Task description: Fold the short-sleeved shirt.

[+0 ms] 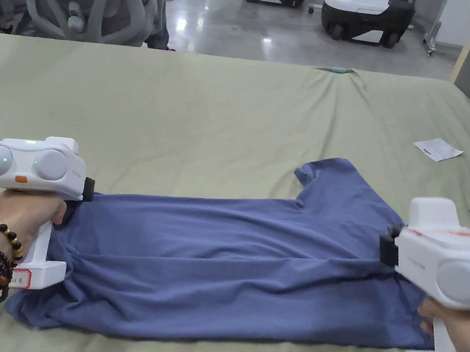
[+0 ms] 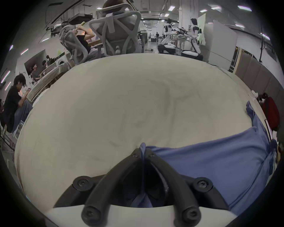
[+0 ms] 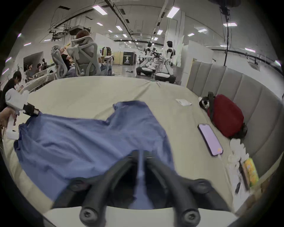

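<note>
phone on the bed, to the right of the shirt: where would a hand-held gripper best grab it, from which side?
Across its two long edges, near the middle, coming down from above. The phone lies flat, screen up, on the bedsheet; it is narrow and thin, so probably only its width fits the jaws. A cable leaves its near end; avoid that.

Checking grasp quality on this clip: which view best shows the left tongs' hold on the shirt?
The left gripper view: the left tongs are closed, with a blue fold of the shirt pinched between the tips. The head view has the white housing hiding that contact. The right gripper view shows the left tongs small and far off at the shirt's corner.
</note>
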A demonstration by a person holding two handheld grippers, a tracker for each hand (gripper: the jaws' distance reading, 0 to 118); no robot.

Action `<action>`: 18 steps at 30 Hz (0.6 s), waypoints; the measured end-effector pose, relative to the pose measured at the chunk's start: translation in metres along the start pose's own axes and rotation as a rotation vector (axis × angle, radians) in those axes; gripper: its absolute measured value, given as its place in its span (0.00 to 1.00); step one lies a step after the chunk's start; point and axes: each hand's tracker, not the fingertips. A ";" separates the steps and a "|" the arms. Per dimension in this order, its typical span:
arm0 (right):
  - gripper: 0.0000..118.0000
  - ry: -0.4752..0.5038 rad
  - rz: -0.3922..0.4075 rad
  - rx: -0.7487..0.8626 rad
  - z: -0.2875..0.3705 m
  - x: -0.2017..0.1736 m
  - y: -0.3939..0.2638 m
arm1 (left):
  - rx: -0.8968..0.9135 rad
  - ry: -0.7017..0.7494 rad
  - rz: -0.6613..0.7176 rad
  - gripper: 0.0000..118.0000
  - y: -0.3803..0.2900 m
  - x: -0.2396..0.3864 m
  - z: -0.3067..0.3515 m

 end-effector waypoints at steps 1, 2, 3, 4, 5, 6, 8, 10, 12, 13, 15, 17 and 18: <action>0.66 -0.005 0.024 -0.017 -0.011 0.003 0.014 | 0.000 -0.002 -0.003 0.00 0.001 0.000 0.001; 0.92 -0.008 0.037 -0.030 -0.028 0.008 0.029 | 0.001 -0.003 -0.005 0.00 0.001 -0.001 0.002; 1.00 -0.011 0.046 -0.051 -0.048 0.011 0.042 | 0.001 -0.005 -0.008 0.00 0.001 -0.001 0.002; 0.94 -0.012 0.041 -0.052 -0.064 0.014 0.052 | 0.003 -0.006 -0.010 0.00 0.000 -0.002 0.003; 0.90 -0.019 0.061 -0.044 -0.074 0.018 0.062 | 0.007 -0.008 -0.011 0.00 0.000 -0.002 0.005; 0.88 -0.036 0.078 -0.078 -0.085 0.019 0.069 | 0.010 -0.009 -0.013 0.00 0.000 -0.003 0.006; 0.88 -0.085 0.060 -0.167 -0.113 0.024 0.079 | 0.012 -0.012 -0.017 0.00 0.000 -0.003 0.005; 0.82 -0.040 0.001 -0.225 -0.134 0.029 0.082 | 0.012 -0.011 -0.018 0.00 0.000 -0.003 0.006; 0.76 -0.006 -0.055 -0.302 -0.153 0.035 0.075 | 0.011 -0.011 -0.021 0.00 0.000 -0.003 0.004; 0.66 -0.039 -0.044 -0.348 -0.161 0.034 0.070 | 0.012 -0.011 -0.022 0.00 0.000 -0.003 0.004; 0.62 -0.104 0.021 -0.424 -0.171 0.034 0.056 | 0.012 -0.011 -0.020 0.00 0.000 -0.003 0.003; 0.45 -0.012 -0.092 -0.366 -0.165 0.038 0.051 | 0.012 -0.012 -0.022 0.00 -0.002 0.000 0.004; 0.33 -0.036 -0.116 -0.370 -0.160 0.037 0.053 | 0.012 -0.008 -0.023 0.00 -0.002 0.000 0.005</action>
